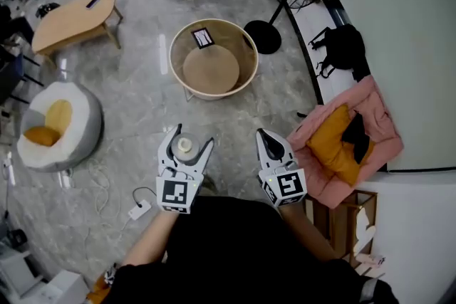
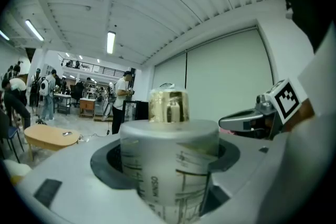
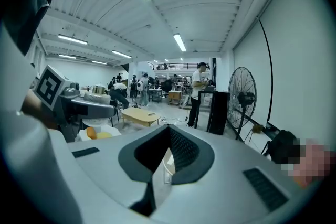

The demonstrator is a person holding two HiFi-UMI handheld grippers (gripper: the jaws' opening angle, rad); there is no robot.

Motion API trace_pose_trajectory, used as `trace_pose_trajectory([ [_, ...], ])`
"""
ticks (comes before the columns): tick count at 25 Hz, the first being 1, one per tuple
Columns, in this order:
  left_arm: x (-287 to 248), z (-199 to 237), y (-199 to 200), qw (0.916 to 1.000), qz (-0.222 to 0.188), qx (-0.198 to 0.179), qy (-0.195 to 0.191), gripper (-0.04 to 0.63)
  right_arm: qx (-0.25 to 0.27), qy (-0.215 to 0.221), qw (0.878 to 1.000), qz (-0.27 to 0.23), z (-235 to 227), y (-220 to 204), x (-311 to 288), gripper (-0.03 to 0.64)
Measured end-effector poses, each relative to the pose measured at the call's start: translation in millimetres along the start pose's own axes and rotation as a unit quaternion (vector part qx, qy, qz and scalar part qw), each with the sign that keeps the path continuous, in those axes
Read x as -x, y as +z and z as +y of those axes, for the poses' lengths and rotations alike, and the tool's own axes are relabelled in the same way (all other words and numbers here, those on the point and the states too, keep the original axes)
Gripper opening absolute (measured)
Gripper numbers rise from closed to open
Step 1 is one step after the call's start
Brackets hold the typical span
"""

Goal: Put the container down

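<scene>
Clamping the container (image 2: pixel 168 165) upright, the left hand-held gripper (image 1: pixel 191 139) is holding it above the floor (image 1: pixel 135 132) near the round basket (image 1: pixel 175 62), right hand-held gripper (image 1: pixel 263 134) clenched empty; set-down not yet done.

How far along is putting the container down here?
Done: the container is clamped in the left gripper. In hand: it is carried in front of the person, above the floor, with the right gripper shut and empty. Left: lower it onto a surface and open the jaws.
</scene>
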State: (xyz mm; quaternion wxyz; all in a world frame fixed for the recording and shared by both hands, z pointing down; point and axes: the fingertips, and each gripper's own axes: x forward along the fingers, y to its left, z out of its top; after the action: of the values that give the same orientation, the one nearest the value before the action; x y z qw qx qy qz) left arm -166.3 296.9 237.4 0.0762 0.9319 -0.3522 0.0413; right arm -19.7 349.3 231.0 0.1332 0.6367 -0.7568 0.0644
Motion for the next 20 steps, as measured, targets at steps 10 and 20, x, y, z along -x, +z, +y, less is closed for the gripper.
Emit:
trace_pose_trajectory([
  [10,-14.9,67.9,13.0,0.9997,-0.019,0.015,-0.009,0.351,-0.016,-0.025,0.999,0.025,-15.3,14.0,-58.6,0.021],
  [20,-31.0,85.0,6.5,0.9998,-0.02,0.001,0.006,0.351,0.026,0.022,0.999,0.0,-21.2,11.1,-102.2,0.021],
])
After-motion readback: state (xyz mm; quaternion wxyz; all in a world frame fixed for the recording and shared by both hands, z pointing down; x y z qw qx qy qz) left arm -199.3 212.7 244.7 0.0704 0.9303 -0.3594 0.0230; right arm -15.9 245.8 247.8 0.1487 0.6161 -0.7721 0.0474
